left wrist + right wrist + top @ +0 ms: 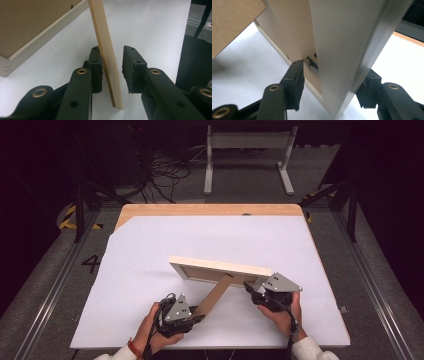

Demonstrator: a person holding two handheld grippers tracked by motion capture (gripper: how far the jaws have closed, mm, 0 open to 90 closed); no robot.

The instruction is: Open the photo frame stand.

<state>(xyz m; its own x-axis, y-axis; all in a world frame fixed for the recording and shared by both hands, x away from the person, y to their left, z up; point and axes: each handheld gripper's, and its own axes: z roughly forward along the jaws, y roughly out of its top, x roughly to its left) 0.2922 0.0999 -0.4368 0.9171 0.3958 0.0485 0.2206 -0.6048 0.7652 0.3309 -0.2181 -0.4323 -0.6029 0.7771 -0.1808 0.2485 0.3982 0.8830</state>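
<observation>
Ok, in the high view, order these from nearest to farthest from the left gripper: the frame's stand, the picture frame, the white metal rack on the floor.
1. Stand: right beside the left gripper, its lower end between the jaws.
2. Picture frame: farther up the table, mid-table on the white sheet.
3. White metal rack: on the floor beyond the table's far edge.
</observation>
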